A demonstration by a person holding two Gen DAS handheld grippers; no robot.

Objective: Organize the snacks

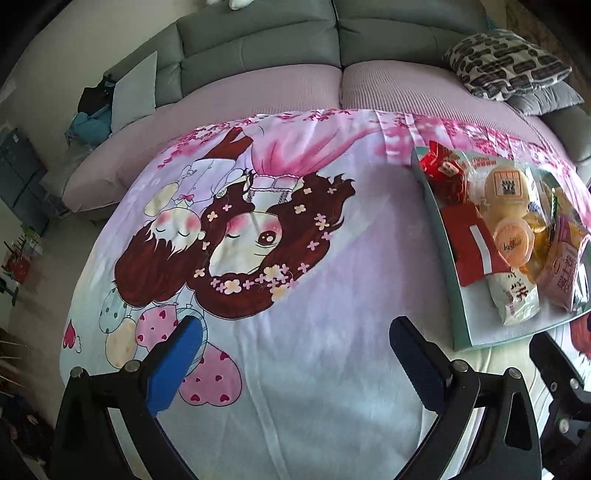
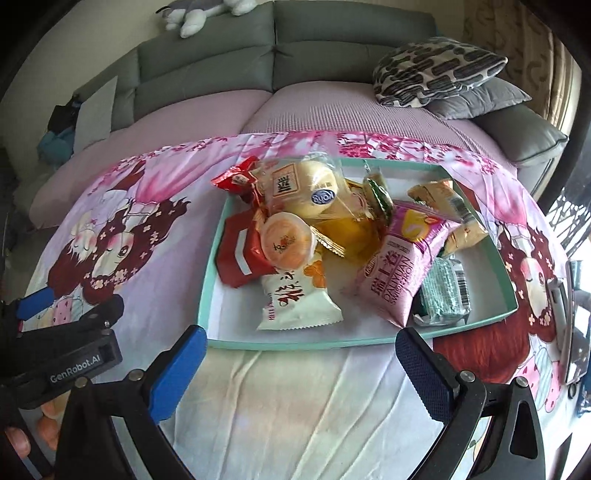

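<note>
A shallow teal tray [image 2: 212, 280] lies on the cartoon tablecloth and holds several snack packs: a red pack [image 2: 240, 254], an orange jelly cup [image 2: 288, 242], a white pack [image 2: 295, 299], a pink pack [image 2: 402, 266], a green wafer pack [image 2: 443, 291] and a wrapped bun [image 2: 306, 182]. My right gripper [image 2: 299, 363] is open and empty, just short of the tray's near edge. My left gripper [image 1: 295, 350] is open and empty over bare cloth, left of the tray [image 1: 443, 236]. The left gripper's body also shows in the right wrist view [image 2: 66, 332].
A grey sofa [image 2: 221, 62] with pink seat covers stands behind the table. Patterned and grey cushions [image 2: 439, 70] lie at its right. A plush toy [image 2: 195, 14] sits on the sofa back. A laptop [image 1: 135, 88] leans at the sofa's left.
</note>
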